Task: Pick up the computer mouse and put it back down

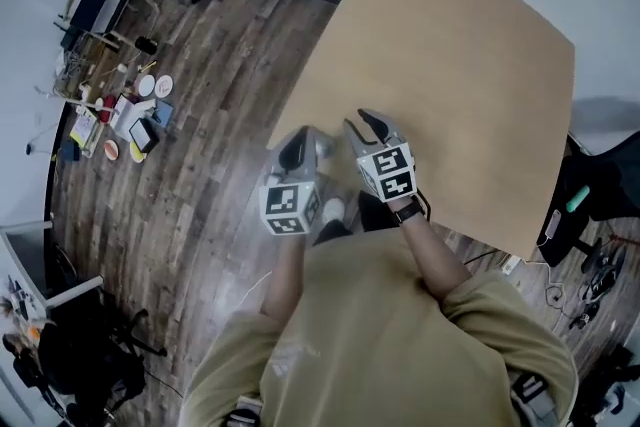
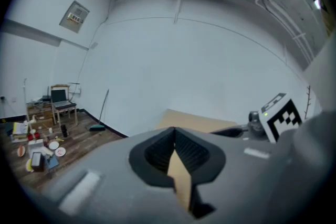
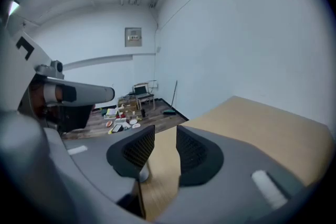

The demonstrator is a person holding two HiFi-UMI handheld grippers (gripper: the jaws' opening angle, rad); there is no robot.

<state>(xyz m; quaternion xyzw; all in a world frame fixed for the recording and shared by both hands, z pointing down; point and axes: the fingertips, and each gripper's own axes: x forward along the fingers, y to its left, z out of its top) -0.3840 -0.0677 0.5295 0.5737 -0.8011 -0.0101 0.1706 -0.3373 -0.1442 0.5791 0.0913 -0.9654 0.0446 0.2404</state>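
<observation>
Shirt (image 1: 380,345) fills foreground | left tongs (image 1: 296,151) closed, empty; right tongs (image 1: 371,125) part-open, empty; both held by counter (image 1: 450,65) corner | mouse: in no view, none on counter | progress: unclear, pick-up and set-down either finished or unstarted

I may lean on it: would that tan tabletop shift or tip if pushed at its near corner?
Likely won't budge: the tabletop is broad and flat. Its legs are hidden, though, so tipping can't be ruled out.
</observation>
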